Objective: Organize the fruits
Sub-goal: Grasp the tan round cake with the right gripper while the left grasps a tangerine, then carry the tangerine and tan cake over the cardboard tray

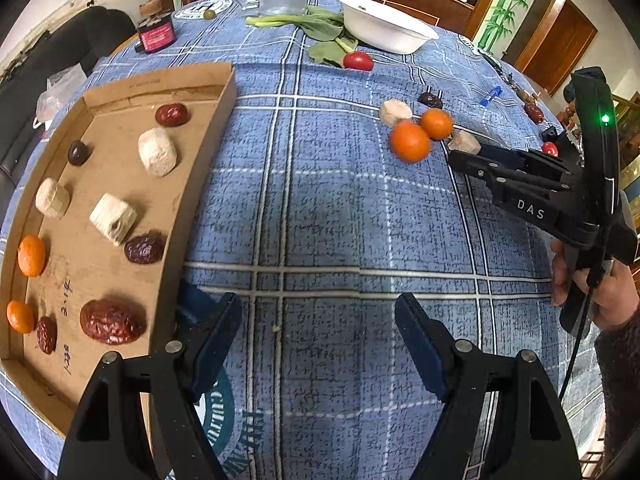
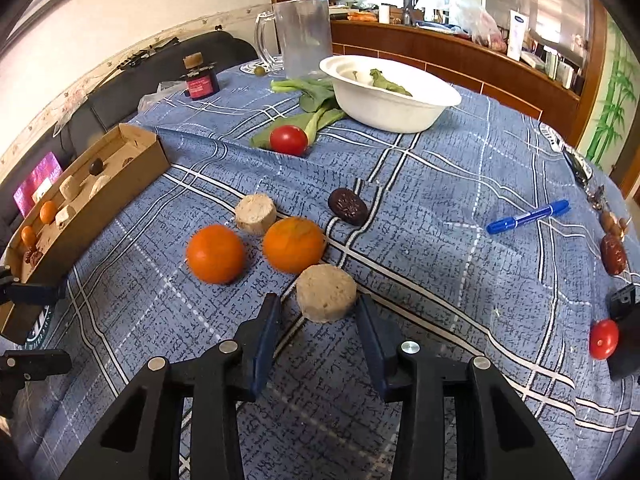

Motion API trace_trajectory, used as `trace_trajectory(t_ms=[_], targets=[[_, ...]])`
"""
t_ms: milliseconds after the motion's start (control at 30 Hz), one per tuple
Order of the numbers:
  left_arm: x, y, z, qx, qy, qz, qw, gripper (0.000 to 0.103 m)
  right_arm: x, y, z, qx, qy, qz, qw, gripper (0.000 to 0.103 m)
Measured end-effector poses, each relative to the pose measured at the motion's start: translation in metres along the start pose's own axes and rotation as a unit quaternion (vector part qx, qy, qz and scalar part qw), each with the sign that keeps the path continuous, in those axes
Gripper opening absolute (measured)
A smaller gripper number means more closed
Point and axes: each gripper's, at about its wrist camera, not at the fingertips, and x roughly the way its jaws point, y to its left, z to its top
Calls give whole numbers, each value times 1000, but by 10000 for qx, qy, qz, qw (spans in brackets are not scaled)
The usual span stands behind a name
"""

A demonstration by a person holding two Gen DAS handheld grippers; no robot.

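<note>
A cardboard tray [image 1: 200, 128] at the left holds several red dates, pale cut chunks and two small oranges; it also shows in the right wrist view [image 2: 132, 168]. On the blue plaid cloth lie two oranges [image 2: 216, 254] [image 2: 293, 244], two pale chunks [image 2: 326, 292] [image 2: 255, 214], a dark date [image 2: 347, 206] and a cherry tomato [image 2: 289, 140]. My right gripper [image 2: 318, 312] is open, its fingertips flanking the near side of the closest pale chunk. It also shows in the left wrist view [image 1: 454, 156]. My left gripper [image 1: 318, 312] is open and empty over bare cloth beside the tray.
A white bowl [image 2: 416, 116] with greens, leafy greens [image 2: 316, 98], a glass mug [image 2: 302, 36] and a red jar [image 2: 201, 82] stand at the back. A blue marker [image 2: 528, 216], another date [image 2: 613, 255] and a tomato [image 2: 603, 339] lie at the right.
</note>
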Motion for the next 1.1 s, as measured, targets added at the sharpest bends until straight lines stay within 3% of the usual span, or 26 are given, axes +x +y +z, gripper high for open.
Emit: trace_trajectory(t_ms=[100, 200, 367, 567, 800, 900, 967, 1000, 1100], targets=[[1, -4, 7, 8, -52, 34, 10000, 78, 1, -1, 2, 120, -44, 5, 9999, 42], [1, -8, 18, 50, -181, 181, 9997, 78, 2, -2, 3, 176, -78, -166, 9997, 32], [7, -18, 42, 83, -391, 299, 9988, 78, -11, -7, -3, 571, -153, -438, 9973, 31], [22, -46, 68, 342, -682, 360, 9964, 78, -54, -2, -42, 827, -195, -643, 9943, 31], [55, -61, 88, 381, -673, 411, 9962, 78, -81, 0, -81, 1112, -209, -693, 9912, 31], [65, -59, 90, 283, -674, 414, 9965, 66, -84, -3, -90, 1288, -160, -703, 9891, 31], [63, -64, 90, 381, -792, 417, 9953, 41, -87, -3, -95, 1339, -162, -703, 9884, 31], [61, -65, 89, 418, -800, 397, 9951, 33, -89, -3, -97, 1349, -183, -721, 9881, 31], [57, -66, 87, 417, -701, 316, 9962, 31, -94, -1, -100, 1355, -208, -797, 9874, 31]])
